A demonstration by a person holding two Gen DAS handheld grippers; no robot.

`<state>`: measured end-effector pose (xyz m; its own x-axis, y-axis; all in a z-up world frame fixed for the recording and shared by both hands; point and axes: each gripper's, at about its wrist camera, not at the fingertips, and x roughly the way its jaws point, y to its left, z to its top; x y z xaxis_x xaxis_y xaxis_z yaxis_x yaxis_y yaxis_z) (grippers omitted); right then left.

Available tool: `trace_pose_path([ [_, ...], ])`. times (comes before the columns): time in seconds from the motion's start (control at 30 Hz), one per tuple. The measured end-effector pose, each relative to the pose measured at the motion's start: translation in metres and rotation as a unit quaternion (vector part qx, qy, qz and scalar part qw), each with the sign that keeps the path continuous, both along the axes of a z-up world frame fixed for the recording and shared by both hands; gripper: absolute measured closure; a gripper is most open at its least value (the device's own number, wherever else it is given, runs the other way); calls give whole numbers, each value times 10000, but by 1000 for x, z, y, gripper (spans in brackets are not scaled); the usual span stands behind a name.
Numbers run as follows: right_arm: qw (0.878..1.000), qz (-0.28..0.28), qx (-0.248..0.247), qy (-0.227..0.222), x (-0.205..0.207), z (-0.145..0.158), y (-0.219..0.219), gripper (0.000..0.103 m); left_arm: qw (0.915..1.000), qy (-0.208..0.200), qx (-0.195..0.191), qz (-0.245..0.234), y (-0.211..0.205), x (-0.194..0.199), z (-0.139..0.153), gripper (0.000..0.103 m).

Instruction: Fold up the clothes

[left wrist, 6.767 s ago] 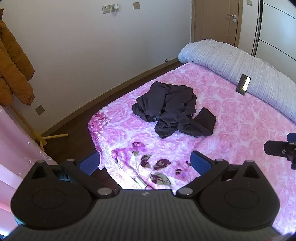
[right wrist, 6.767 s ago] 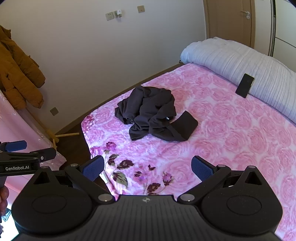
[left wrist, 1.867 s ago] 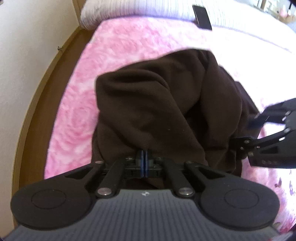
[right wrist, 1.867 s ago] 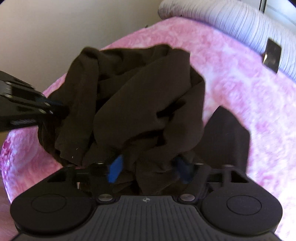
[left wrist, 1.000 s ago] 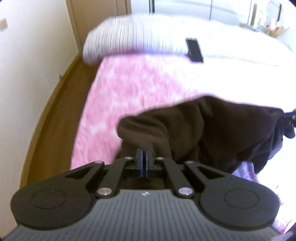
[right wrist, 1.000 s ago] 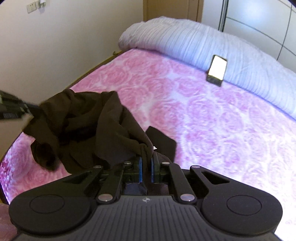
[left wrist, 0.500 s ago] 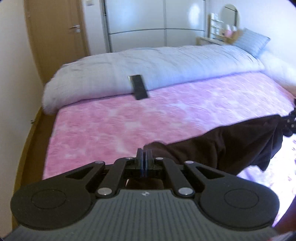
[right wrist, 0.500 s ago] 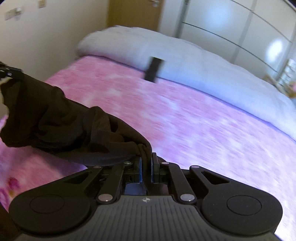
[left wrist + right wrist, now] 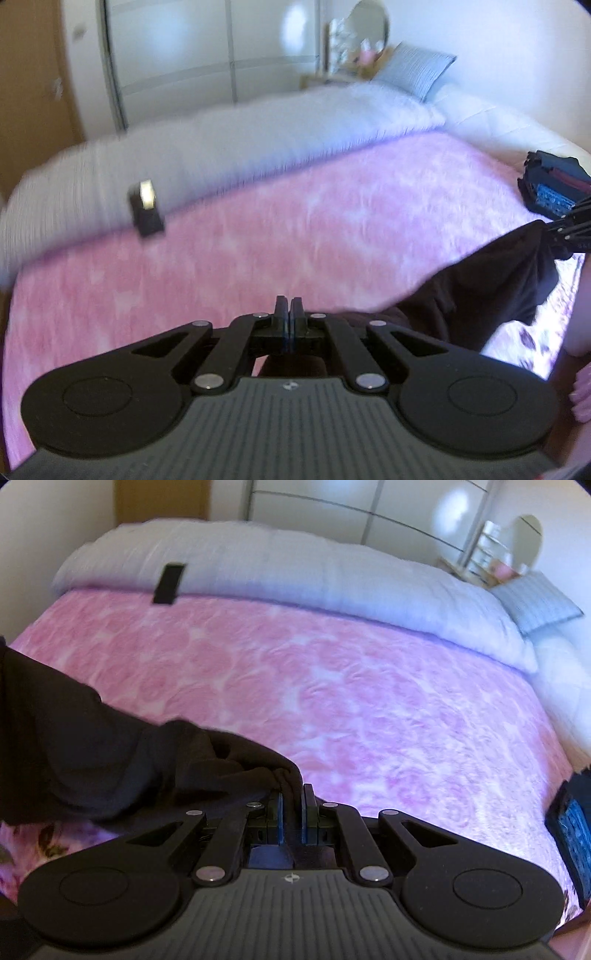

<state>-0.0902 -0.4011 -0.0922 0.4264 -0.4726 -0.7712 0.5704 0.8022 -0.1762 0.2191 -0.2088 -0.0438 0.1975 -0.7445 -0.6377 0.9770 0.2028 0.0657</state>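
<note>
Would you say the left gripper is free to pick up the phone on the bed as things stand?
Probably not: the left gripper is shut on the dark garment, which the right gripper also holds. The phone lies unobstructed on the bed, but far off.

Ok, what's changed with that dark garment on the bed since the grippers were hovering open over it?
Both grippers have closed on the dark garment: left gripper and right gripper each pinch an edge and have lifted it off the pink blanket, stretched between them. The phone stays against the white duvet.
</note>
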Motion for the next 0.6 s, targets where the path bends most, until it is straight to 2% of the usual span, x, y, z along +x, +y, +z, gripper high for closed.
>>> trace_pose_path([
  [0.1, 9982, -209, -517, -220, -3, 16, -24, 93, 9983, -356, -366, -264, -29, 1, 26, 103],
  [0.13, 9970, -322, -636, -288, -4, 19, -31, 88, 9978, -392, -397, -351, -36, 0, 29, 103],
  [0.17, 9959, -469, -696, -341, -5, 20, -37, 73, 9974, -409, -403, -438, -42, -2, 31, 103],
  [0.2, 9949, -595, -720, -389, -6, 20, -40, 70, 9973, -378, -343, -524, -47, -4, 26, 103],
  [0.27, 9939, -722, -722, -423, -8, 18, -40, 71, 9970, -290, -113, -711, -50, -12, 8, 103],
  [0.33, 9948, -703, -654, -331, -6, 9, -35, 82, 9960, -141, 185, -860, -47, -19, -19, 103],
  [0.53, 9990, -353, -254, -128, 12, -20, -20, 83, 9909, 484, 1001, -763, -22, -34, -88, 103],
  [0.57, 9994, -284, -204, -88, 16, -24, -19, 82, 9904, 547, 1094, -649, -18, -35, -94, 103],
  [0.6, 9996, -219, -177, -40, 20, -28, -19, 66, 9897, 613, 1179, -533, -15, -36, -99, 103],
])
